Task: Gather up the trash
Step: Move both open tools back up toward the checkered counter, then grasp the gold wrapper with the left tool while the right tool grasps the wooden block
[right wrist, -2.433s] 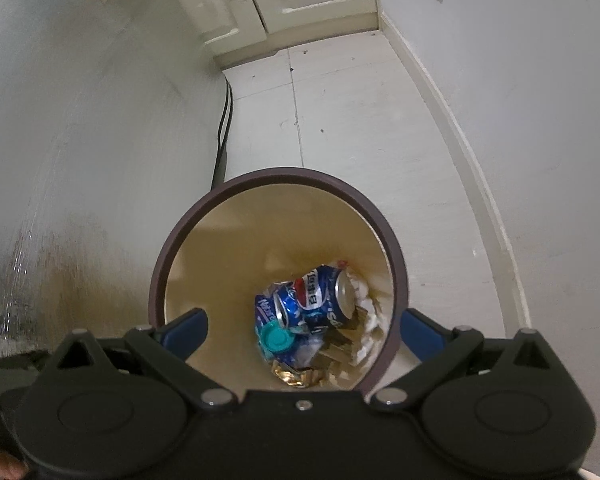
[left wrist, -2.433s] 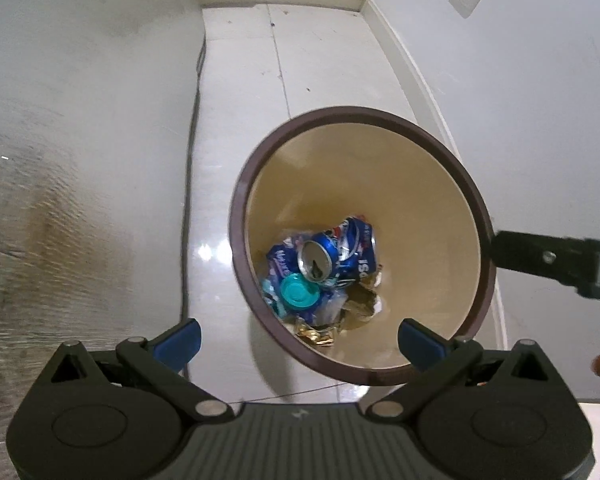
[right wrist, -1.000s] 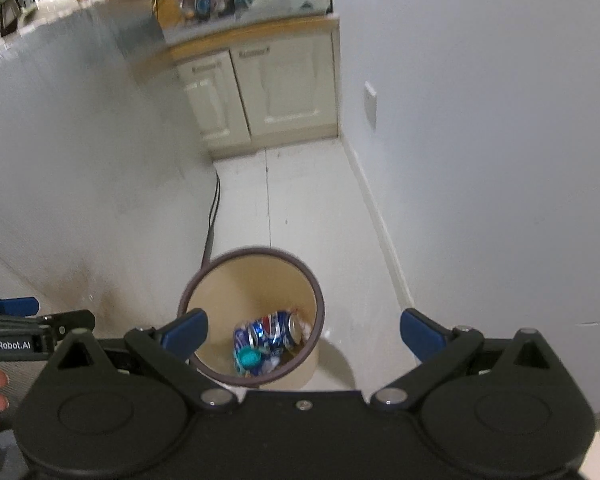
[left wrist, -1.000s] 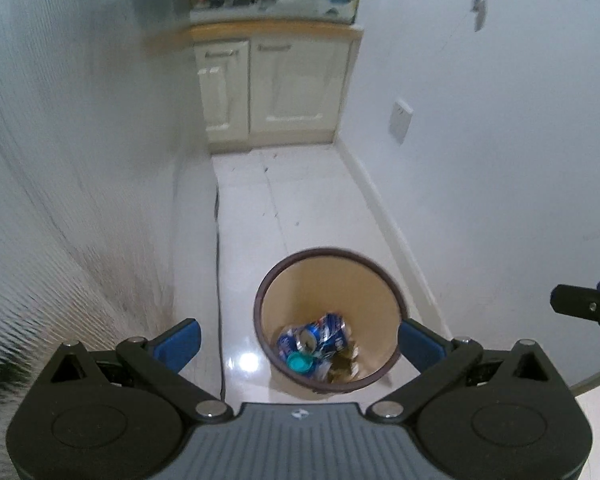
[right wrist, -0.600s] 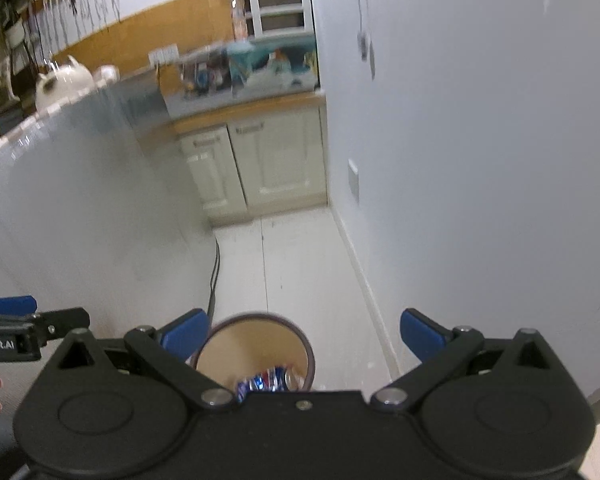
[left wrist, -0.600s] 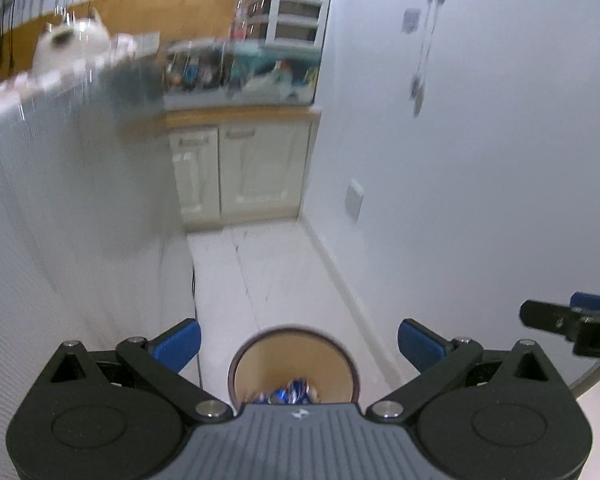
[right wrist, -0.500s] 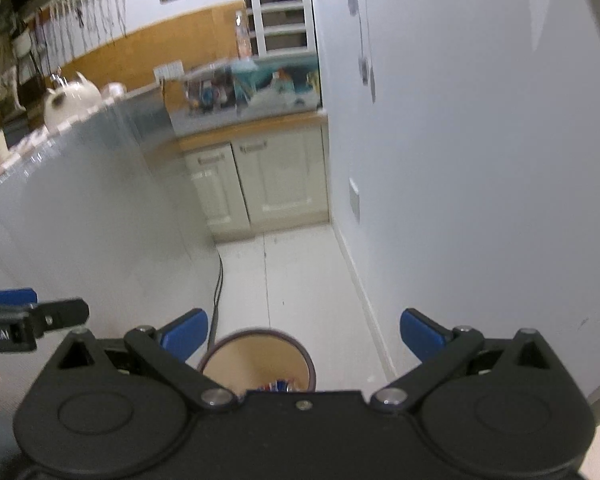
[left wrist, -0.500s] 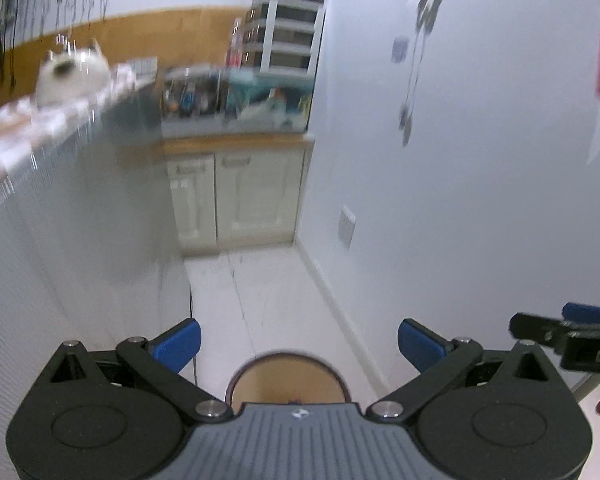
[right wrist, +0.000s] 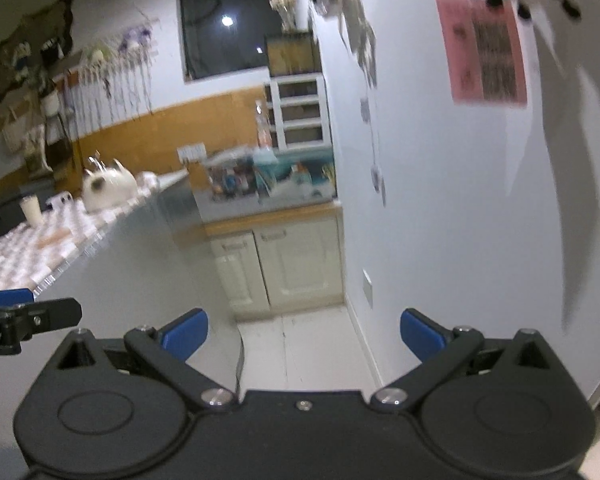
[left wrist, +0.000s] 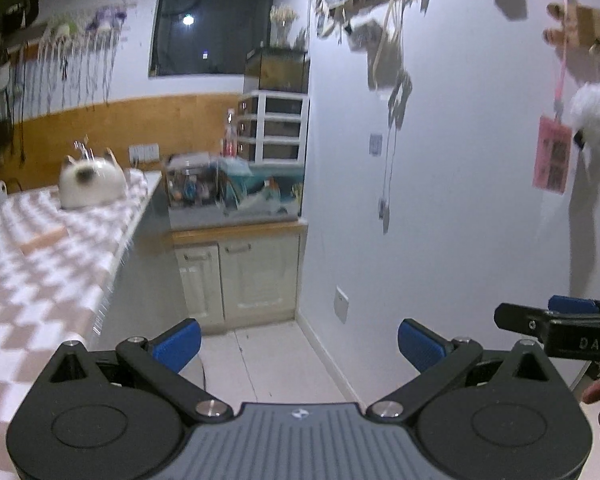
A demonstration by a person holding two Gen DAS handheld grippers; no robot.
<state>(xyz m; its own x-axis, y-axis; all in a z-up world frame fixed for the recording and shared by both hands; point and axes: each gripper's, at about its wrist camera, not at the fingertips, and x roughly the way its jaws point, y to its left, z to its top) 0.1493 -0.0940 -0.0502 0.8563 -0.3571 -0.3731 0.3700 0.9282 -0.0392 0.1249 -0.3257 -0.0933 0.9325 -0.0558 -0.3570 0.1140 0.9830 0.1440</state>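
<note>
My left gripper (left wrist: 299,344) is open and empty, raised to about counter height and facing down the narrow aisle. My right gripper (right wrist: 303,336) is open and empty too, level with it. The right gripper's finger also shows at the right edge of the left wrist view (left wrist: 556,326), and the left gripper's finger at the left edge of the right wrist view (right wrist: 28,320). The trash bin with the crushed cans is out of view below both cameras. No trash shows in either view.
A counter with a checked cloth (left wrist: 40,264) runs along the left, with a white teapot (left wrist: 90,184) on it. Cream cabinets (left wrist: 240,276) under a fish tank (left wrist: 236,192) close the far end. A white wall (left wrist: 460,200) with hanging items is on the right.
Both grippers have lifted and tilted up from looking down into the bin. The bin has slid down out of both views. Both stay open and empty.
</note>
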